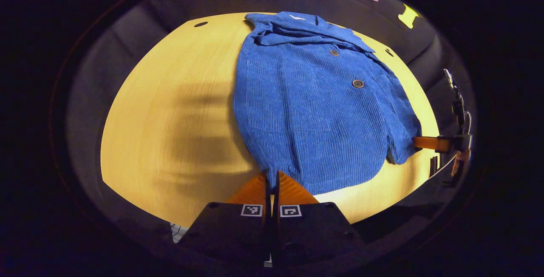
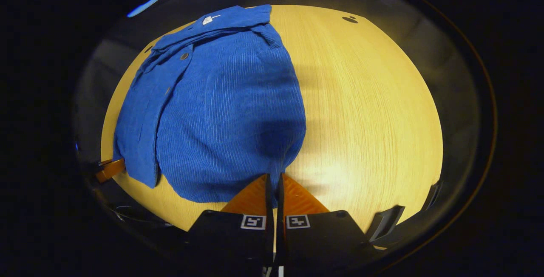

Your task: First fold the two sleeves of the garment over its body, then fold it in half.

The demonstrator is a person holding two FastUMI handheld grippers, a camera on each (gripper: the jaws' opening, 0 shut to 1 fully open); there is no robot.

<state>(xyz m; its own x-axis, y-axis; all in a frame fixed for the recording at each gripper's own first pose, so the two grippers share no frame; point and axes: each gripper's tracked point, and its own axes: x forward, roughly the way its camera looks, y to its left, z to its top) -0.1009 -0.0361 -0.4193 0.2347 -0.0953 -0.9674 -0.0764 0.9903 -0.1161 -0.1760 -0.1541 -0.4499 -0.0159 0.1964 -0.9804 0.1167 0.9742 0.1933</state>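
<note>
Lying flat on the wooden surface, the blue garment has its sleeves already folded over its body. The left gripper has its jaws pinching one hem corner; the right gripper has its jaws pinching the other. The collar lies farthest ahead of both jaws.

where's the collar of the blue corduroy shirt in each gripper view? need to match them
Left gripper view: the collar sits top centre, at the far end of the blue corduroy shirt.
Right gripper view: the collar sits top, left of centre.
Shared landmark: the white tag inside the collar.
</note>
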